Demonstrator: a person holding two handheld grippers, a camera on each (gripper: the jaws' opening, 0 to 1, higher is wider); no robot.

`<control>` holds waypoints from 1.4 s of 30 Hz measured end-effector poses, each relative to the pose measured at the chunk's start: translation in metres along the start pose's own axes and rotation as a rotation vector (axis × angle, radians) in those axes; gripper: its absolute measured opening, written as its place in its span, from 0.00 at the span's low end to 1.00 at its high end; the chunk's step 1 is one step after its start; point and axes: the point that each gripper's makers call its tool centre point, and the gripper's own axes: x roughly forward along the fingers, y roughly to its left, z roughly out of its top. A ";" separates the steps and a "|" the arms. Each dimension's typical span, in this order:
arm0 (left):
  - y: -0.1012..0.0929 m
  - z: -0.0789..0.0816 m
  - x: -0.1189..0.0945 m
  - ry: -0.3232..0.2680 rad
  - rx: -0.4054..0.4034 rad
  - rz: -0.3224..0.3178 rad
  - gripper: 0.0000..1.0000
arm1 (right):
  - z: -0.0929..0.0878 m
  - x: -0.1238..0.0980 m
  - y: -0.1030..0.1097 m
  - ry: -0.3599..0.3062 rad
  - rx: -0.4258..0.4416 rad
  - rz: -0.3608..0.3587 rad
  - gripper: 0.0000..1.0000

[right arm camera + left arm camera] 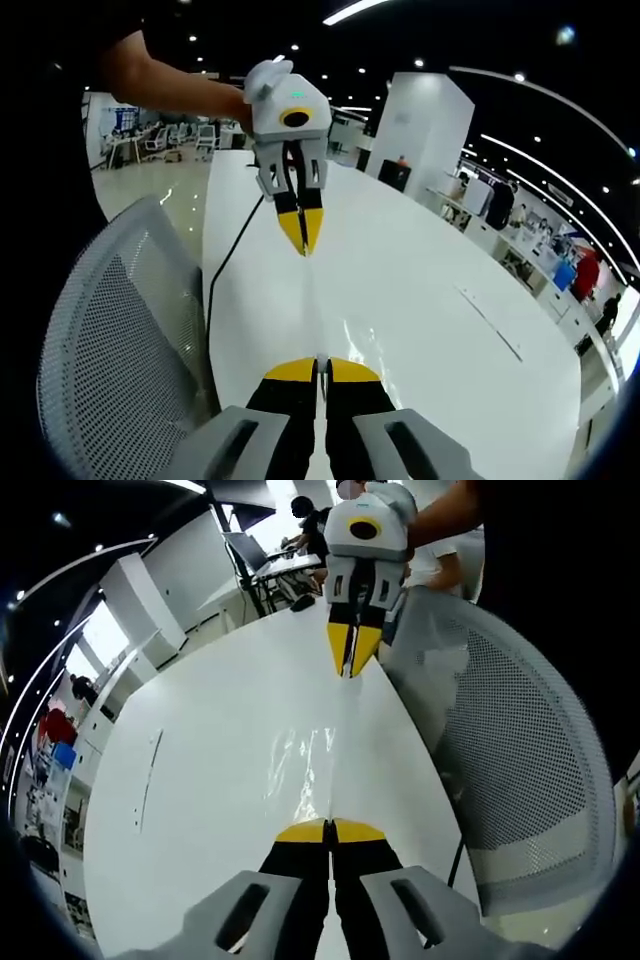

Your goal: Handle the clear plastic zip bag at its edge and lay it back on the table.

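Observation:
The clear plastic zip bag (300, 765) hangs stretched over the white table (200, 780), showing mostly as glints and creases. My left gripper (330, 830) is shut on its near edge, yellow tips pressed together. At the far edge, my right gripper (351, 668) pinches the bag with its tips closed. In the right gripper view, my right gripper (320, 368) is shut at the bottom and the left gripper (303, 243) faces it from above, held by a person's hand. There the bag (312, 310) is only a faint thin line between the two.
A grey mesh chair (500, 740) (110, 330) stands against the table's edge. A black cable (225, 270) runs along that edge. A thin slot (148, 778) marks the tabletop (430, 300). Desks, shelves and people are far behind.

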 end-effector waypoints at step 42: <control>-0.003 -0.003 -0.004 0.005 -0.008 0.013 0.00 | -0.004 -0.004 0.002 0.030 -0.010 0.011 0.00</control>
